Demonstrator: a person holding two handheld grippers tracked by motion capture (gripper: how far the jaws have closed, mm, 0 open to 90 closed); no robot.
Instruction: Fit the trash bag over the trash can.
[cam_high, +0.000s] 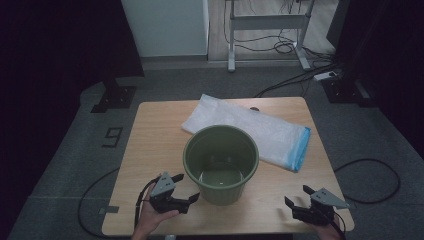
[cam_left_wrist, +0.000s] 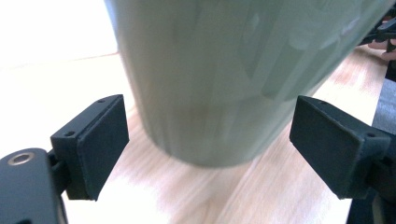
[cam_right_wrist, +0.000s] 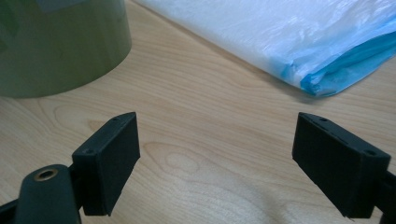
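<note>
An empty dark green plastic pot (cam_high: 220, 191) stands upright on the wooden table (cam_high: 155, 135), near its front middle. My left gripper (cam_high: 187, 187) is just left of the pot's base, held by a hand and open. In the left gripper view the pot's wall (cam_left_wrist: 224, 70) looms close and blurred, and the open left gripper (cam_left_wrist: 208, 135) has its jaws on either side of the base without touching it. My right gripper (cam_high: 297, 196) rests open at the front right corner. In the right gripper view the right gripper (cam_right_wrist: 215, 149) has only bare wood between its jaws, and the pot (cam_right_wrist: 56, 46) is at upper left.
A flat white plastic bag with a blue end (cam_high: 250, 127) lies behind and right of the pot, also as the bag (cam_right_wrist: 280, 32) ahead of the right gripper. On the floor beyond the table are cables (cam_high: 295, 75), a desk frame (cam_high: 267, 22) and a black stand base (cam_high: 114, 95).
</note>
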